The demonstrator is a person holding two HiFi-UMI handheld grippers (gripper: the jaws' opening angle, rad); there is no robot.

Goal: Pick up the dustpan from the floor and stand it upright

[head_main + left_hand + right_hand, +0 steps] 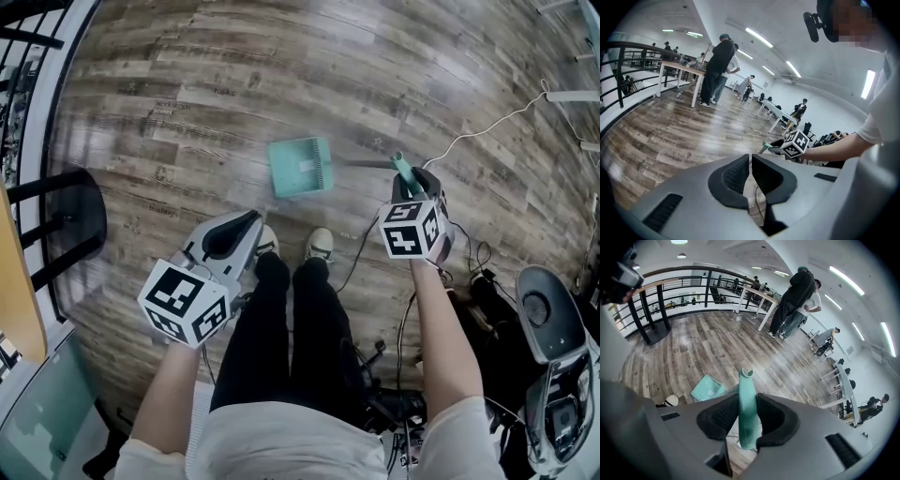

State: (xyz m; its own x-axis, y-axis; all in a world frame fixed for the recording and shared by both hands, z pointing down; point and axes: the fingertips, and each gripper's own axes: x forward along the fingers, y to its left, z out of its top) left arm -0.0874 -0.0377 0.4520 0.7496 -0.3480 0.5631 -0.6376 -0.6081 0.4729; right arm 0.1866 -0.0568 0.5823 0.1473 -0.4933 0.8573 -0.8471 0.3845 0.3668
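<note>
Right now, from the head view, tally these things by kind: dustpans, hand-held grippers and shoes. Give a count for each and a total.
Dustpans: 1, the teal dustpan
Grippers: 2, the left gripper and the right gripper
Shoes: 2, the left shoe and the right shoe
Total: 5

Your left gripper sits low beside your left leg, angled forward and down. Its fingers are almost touching, with nothing between them. Your right gripper reaches farther forward and tilts steeply down, its fingers clamped on the dustpan handle.
</note>
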